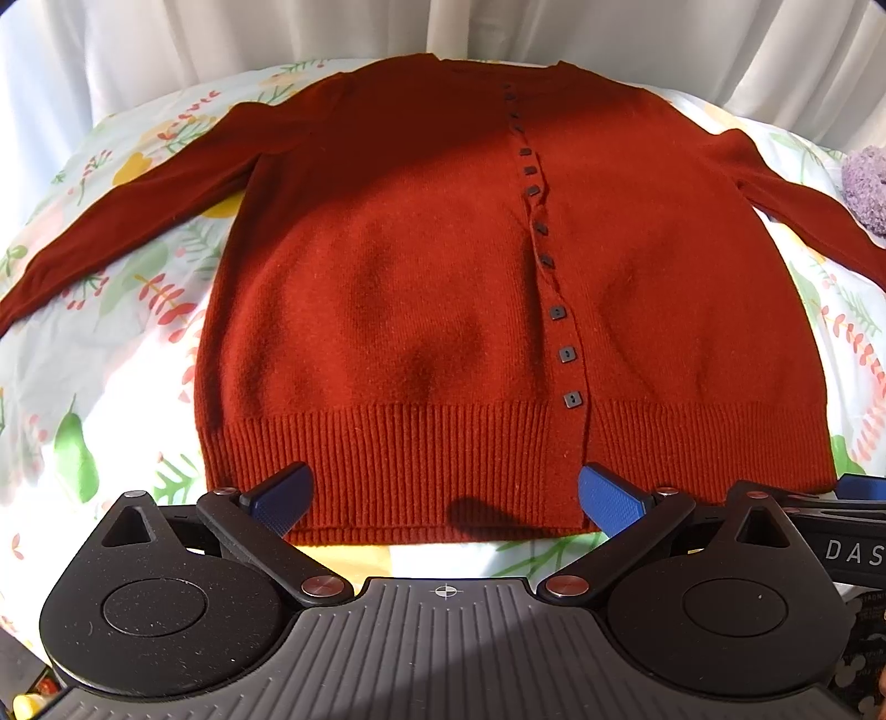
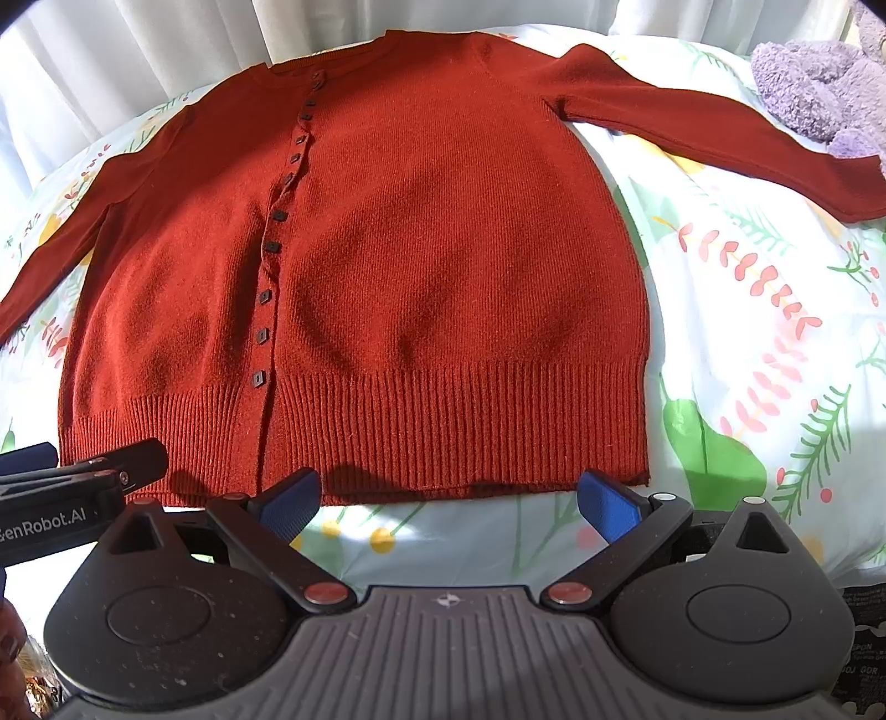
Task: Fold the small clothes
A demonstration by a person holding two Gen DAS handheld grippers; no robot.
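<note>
**A:** Cardigan (image 1: 443, 266) first: where does it lie for you?

**B:** It lies flat and buttoned on the flowered bed sheet (image 2: 764, 332), ribbed hem (image 2: 443, 421) near you, collar far, both sleeves spread out to the sides. Your left tongs (image 1: 443, 498) are apart, with the hem between the blue pads. Your right tongs (image 2: 448, 504) are also apart, just near of the hem, and I think they touch nothing.

**A:** So how do you advise to begin the fold?

**B:** In my judgement you should take one side at a time. Close each tongs on the knit only, not on the sheet, and lift low so the body does not wrinkle. Bring the right sleeve (image 2: 720, 122) across the chest first.

**A:** Is there room enough?

**B:** On the left, the sheet is free beside the left sleeve (image 1: 133, 221). On the far right, a purple fluffy thing (image 2: 814, 94) lies touching or just beside the cuff, so you lift there carefully. The white curtain (image 1: 277, 33) closes the far side.
</note>
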